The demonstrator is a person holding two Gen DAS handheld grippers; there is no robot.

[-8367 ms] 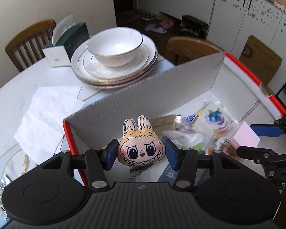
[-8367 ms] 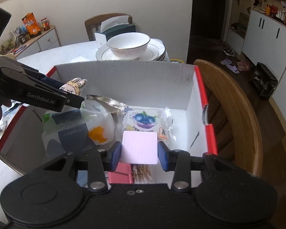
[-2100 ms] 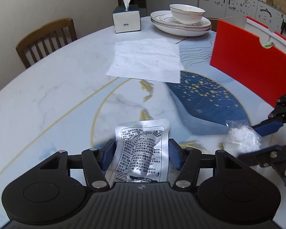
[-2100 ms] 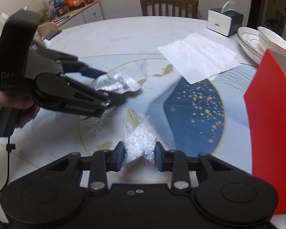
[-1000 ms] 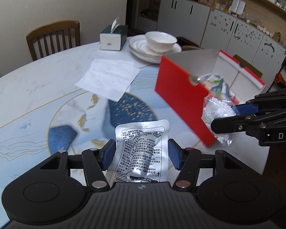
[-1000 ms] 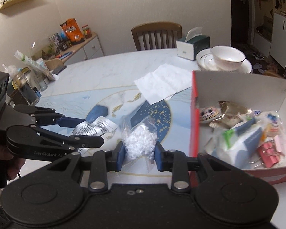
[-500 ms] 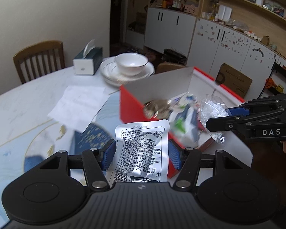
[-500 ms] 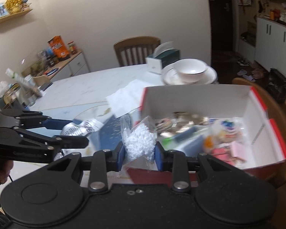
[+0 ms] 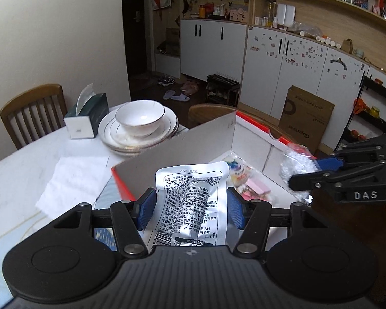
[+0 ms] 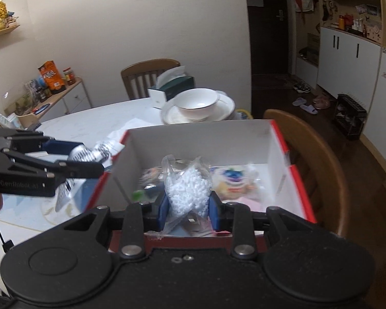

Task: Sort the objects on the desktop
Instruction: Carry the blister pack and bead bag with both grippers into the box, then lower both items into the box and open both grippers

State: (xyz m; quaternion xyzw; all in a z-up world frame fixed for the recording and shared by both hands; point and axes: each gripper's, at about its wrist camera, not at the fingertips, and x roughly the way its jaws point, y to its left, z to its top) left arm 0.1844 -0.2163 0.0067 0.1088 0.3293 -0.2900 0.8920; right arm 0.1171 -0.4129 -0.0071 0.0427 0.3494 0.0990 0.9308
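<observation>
My left gripper [image 9: 191,209] is shut on a silver foil packet [image 9: 193,200] with black print, held at the left end of the red cardboard box [image 9: 182,154]. My right gripper [image 10: 188,209] is shut on a clear bag of white pellets [image 10: 186,188], held over the near side of the same box [image 10: 198,141]. In the left wrist view the right gripper [image 9: 319,172] and its pellet bag [image 9: 293,166] hang over the box's right part. In the right wrist view the left gripper [image 10: 90,158] with the foil packet [image 10: 95,153] sits just left of the box. Several small items [image 10: 231,180] lie inside the box.
Behind the box stand stacked white plates with a bowl [image 9: 140,117] and a tissue box [image 9: 86,117]. A white paper sheet [image 9: 74,177] lies on the marble table [image 9: 18,180]. Wooden chairs [image 10: 319,159] stand at the box's right and behind the table [image 9: 33,110].
Both grippers have carried their loads toward the red box. The foil packet now sits at the box's left end and the pellet bag hangs over its inside. Both grips are unchanged.
</observation>
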